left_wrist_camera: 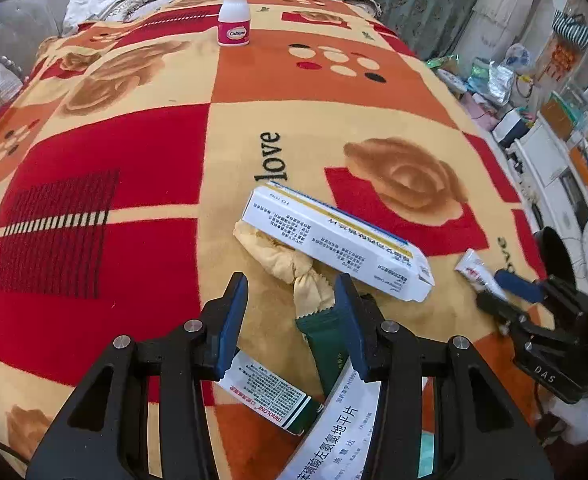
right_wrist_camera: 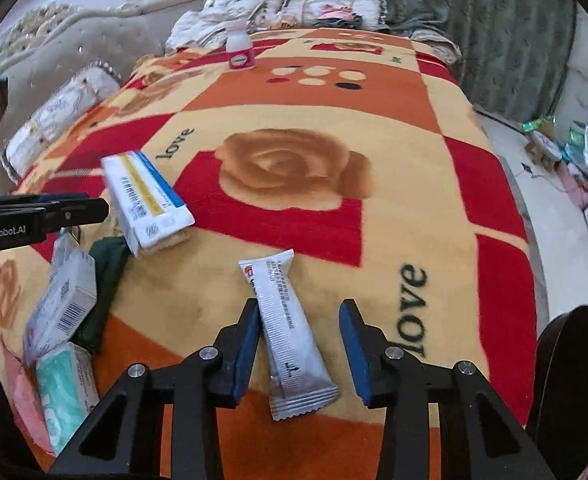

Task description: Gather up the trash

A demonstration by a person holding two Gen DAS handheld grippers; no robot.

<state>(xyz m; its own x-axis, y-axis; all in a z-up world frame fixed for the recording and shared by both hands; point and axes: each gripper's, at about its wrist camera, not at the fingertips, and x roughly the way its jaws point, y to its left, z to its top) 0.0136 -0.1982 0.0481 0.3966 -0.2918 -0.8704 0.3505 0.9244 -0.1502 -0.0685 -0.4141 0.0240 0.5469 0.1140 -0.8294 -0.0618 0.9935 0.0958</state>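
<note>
Blanket (left_wrist_camera: 141,184) in red, orange and cream squares, printed with roses and the word "love", covers the bed where I am working, with pillows (right_wrist_camera: 253,4) and a green curtain (right_wrist_camera: 474,20) at its far end. A long white medicine box (left_wrist_camera: 334,240) lies tilted on the blanket ahead of my left tool (left_wrist_camera: 289,292), resting partly on a crumpled beige wrapper (left_wrist_camera: 285,260) whose twisted end reaches between that tool's blue pads (left_wrist_camera: 233,320). My left tool is spread wide and grips nothing; a dark green packet (left_wrist_camera: 326,344) lies under its right finger, and two more boxes, one white and green (left_wrist_camera: 269,396) and one white with large black characters (left_wrist_camera: 334,428), lie close below it. My right tool (right_wrist_camera: 300,320) is likewise released, its fingers standing on either side of a white sachet (right_wrist_camera: 289,332) that lies flat on the blanket; the left pad is just beside or touching the sachet's edge, I cannot tell which, and the right pad is apart from it. In the right wrist view a small white box with a barcode (right_wrist_camera: 63,304) and a teal-patterned pack (right_wrist_camera: 65,388) lie to the left of the sachet. A white pill bottle with a pink label (left_wrist_camera: 234,16) stands upright at the far end of the bed, well apart from everything else.
</note>
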